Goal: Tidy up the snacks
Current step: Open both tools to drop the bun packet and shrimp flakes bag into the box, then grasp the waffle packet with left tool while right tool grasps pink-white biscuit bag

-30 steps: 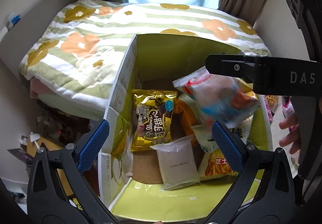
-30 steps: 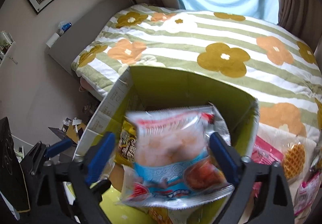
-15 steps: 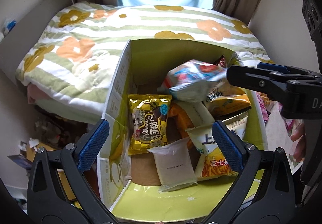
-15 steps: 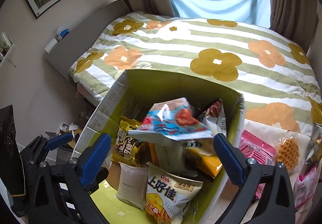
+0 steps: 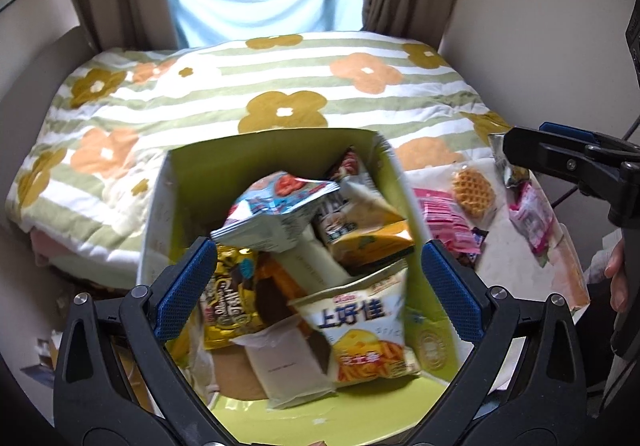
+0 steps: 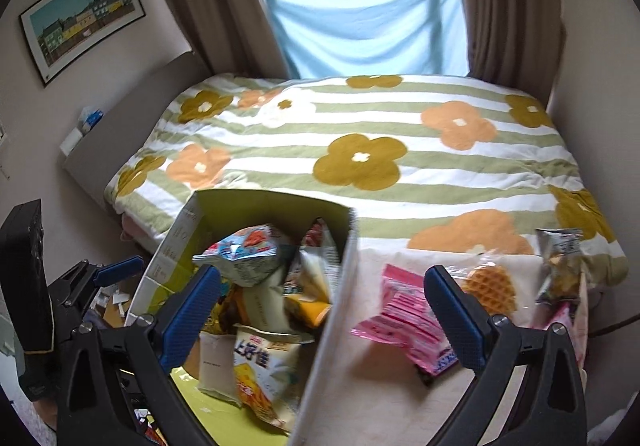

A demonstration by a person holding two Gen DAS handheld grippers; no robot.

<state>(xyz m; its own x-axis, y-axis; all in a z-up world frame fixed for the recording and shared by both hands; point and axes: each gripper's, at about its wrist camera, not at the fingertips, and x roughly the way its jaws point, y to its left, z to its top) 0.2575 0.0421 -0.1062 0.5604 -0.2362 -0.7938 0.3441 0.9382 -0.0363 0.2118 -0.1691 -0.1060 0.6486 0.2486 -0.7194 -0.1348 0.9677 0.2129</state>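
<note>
Both wide apart, empty: left gripper (image 5: 316, 286) above the box (image 5: 276, 149) of snacks, blue-white packet (image 5: 280, 209) topmost just ahead; right gripper (image 6: 320, 314) straddling the box wall, pink packet (image 6: 412, 322) between its fingers, waffle (image 6: 490, 288) beyond.

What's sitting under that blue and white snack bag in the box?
The blue and white bag lies on top of the pile in the box, over a pale packet and a yellow bag. Anything directly beneath it is covered.

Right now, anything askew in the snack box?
Yes. The blue-and-white snack bag sits tilted atop the pile in the cardboard box, propped on other packets rather than flat. The rest looks jumbled, nothing spilled.
</note>
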